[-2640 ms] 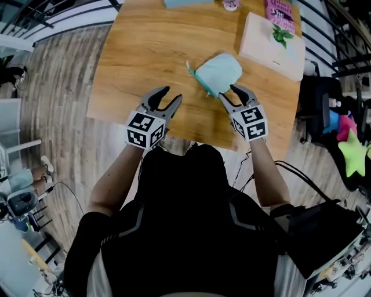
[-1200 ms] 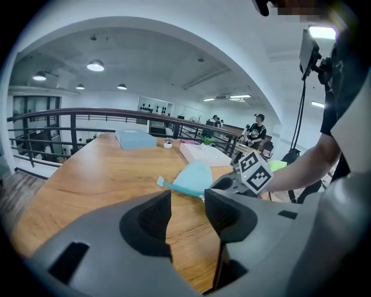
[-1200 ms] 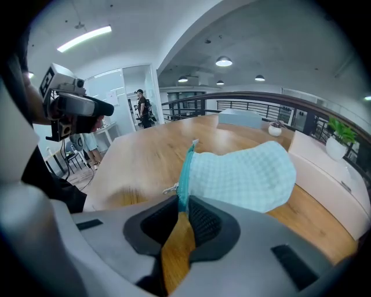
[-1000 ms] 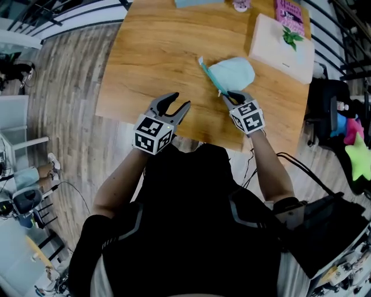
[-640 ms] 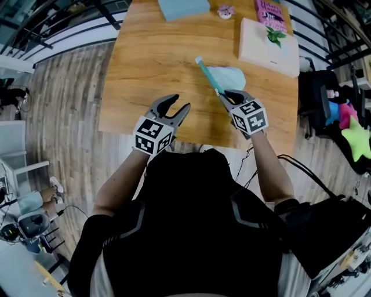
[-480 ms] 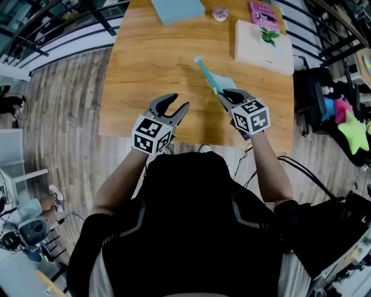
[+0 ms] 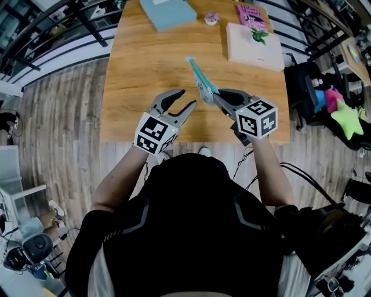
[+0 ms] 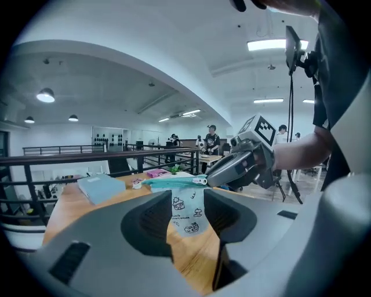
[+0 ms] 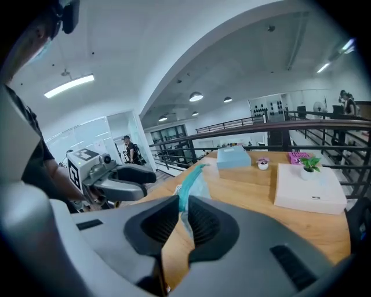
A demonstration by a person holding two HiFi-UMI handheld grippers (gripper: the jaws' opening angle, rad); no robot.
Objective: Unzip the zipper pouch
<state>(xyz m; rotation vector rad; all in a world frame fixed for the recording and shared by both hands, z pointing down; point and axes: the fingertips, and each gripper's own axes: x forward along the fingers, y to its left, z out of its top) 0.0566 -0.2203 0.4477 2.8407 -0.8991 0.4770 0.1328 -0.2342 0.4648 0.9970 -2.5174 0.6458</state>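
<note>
The light teal zipper pouch (image 7: 200, 78) is off the wooden table (image 7: 145, 69), hanging edge-on with its darker teal zipper band on top. My right gripper (image 7: 216, 96) is shut on its near end; in the right gripper view the fabric (image 9: 191, 184) runs out from between the closed jaws (image 9: 182, 200). My left gripper (image 7: 186, 98) stands open just left of the pouch, not touching it. In the left gripper view the printed pouch (image 8: 188, 212) hangs beyond the open jaws (image 8: 186, 197), and the right gripper (image 8: 235, 168) holds its zipper end.
A white box with a small plant (image 7: 255, 49), a pink book (image 7: 250, 14), a light blue book (image 7: 168, 11) and a small pink object (image 7: 211, 18) sit at the table's far side. A chair with bright toys (image 7: 342, 116) stands right. Railings border the floor.
My right gripper closed on the pouch's end and lifted it off the table, so it now hangs edge-on. Both grippers have risen, and the left has come nearer the pouch.
</note>
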